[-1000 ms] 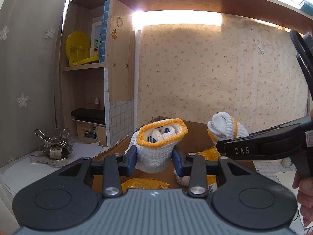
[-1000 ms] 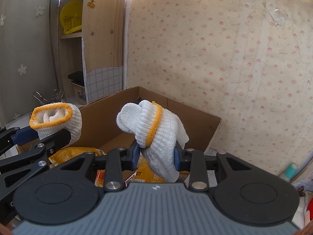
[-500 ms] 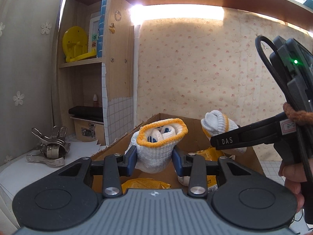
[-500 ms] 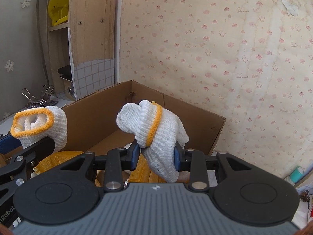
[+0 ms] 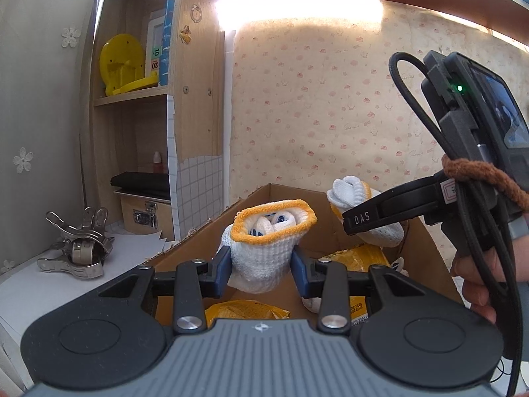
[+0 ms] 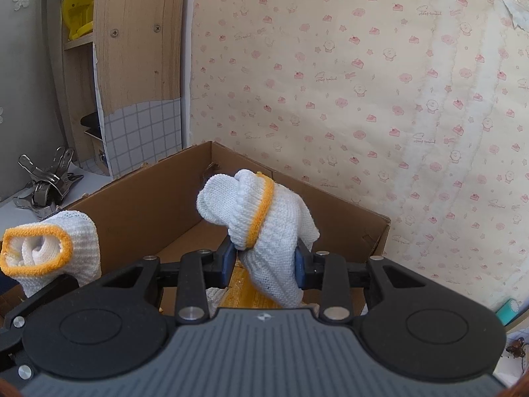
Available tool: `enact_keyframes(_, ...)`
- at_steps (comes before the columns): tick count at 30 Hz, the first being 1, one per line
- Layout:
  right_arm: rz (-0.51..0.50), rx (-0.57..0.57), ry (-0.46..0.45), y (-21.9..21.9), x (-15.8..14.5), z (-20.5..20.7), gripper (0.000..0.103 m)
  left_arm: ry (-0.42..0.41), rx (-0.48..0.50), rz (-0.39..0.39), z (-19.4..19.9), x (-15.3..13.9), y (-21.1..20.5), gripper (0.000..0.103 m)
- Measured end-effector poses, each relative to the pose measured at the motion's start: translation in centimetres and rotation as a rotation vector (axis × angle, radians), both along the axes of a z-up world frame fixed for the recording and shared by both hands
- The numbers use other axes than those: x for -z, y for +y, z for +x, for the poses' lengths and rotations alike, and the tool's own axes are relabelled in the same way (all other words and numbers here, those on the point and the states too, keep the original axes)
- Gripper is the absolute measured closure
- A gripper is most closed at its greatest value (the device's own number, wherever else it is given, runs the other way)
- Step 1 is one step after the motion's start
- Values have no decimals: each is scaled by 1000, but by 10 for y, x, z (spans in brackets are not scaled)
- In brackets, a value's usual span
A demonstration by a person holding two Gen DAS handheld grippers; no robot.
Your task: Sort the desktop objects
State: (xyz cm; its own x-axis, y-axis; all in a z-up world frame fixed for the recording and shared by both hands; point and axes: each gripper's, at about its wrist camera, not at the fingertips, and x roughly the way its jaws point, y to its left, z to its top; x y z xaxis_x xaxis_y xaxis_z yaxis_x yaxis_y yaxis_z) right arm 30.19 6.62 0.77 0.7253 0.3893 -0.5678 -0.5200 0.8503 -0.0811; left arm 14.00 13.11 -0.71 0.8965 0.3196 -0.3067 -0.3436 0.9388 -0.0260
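right claw [image 5: 350,223] arm: "DAS" | calendar [image 5: 155,59]: "10", "20"

Left gripper [image 5: 261,266] and right gripper [image 6: 264,261] (side by side) each clamped on cloth.

The left gripper's [image 5: 261,271] pads are burying the lower half of its glove roll [image 5: 269,248], and its body is covering the box [image 5: 185,248] floor at 6 o'clock. The yellow packets [image 5: 246,311] are peeking out only in slivers; their print is staying too small to read. At 3 o'clock, the person's hand [image 5: 479,284] is running off the edge. The right gripper [image 6: 263,261] is hiding its own glove's [image 6: 264,218] underside.
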Motion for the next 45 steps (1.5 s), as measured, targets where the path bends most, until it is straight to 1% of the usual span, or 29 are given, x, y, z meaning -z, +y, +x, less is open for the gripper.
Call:
enact_keyframes(3,-7,-2,2,4,2,4,67,8,-1,-4,3,1,1,62)
enact_keyframes(7,-7,-1,4,7,3,10,61,13,2,-4,5,2,1,61)
enact_keyframes(9,-10,-2,-1,8,2,11,60,15,-1,-3,6,1,1,60)
enact_keyframes(12,-3,-6,-9,6,0,10,51,6,-3,-5,5,0,1,61)
enact_keyframes(23,45,-18,-67,-12,-21,-12,49,-23,-11,8,-4,-12,-3,61)
enact_keyframes(24,51,-19,-74,-14,-24,-15,48,-26,-10,8,-5,-13,-4,59)
enact_keyframes(26,55,-20,-93,-19,-29,-23,43,-33,-11,7,-9,-15,-6,54)
enact_keyframes(28,67,-20,-111,-26,-35,-31,39,-38,-12,5,-12,-17,-8,46)
enact_keyframes(34,86,-14,-152,-49,-43,-58,36,-32,-17,-7,-22,-21,-14,31)
enact_keyframes(36,88,-11,-154,-56,-43,-67,36,-22,-8,-10,-27,-21,-17,30)
enact_keyframes(38,87,-11,-153,-63,-41,-76,36,-11,-11,-13,-31,-22,-20,25)
enact_keyframes(40,88,-6,-156,-71,-39,-87,36,-5,-15,-13,-36,-23,-23,16)
enact_keyframes(42,93,-4,-153,-77,-38,-97,36,-4,-13,-15,-42,-25,-27,11)
enact_keyframes(45,95,1,-154,-87,-34,-114,36,1,-5,-10,-52,-26,-33,9)
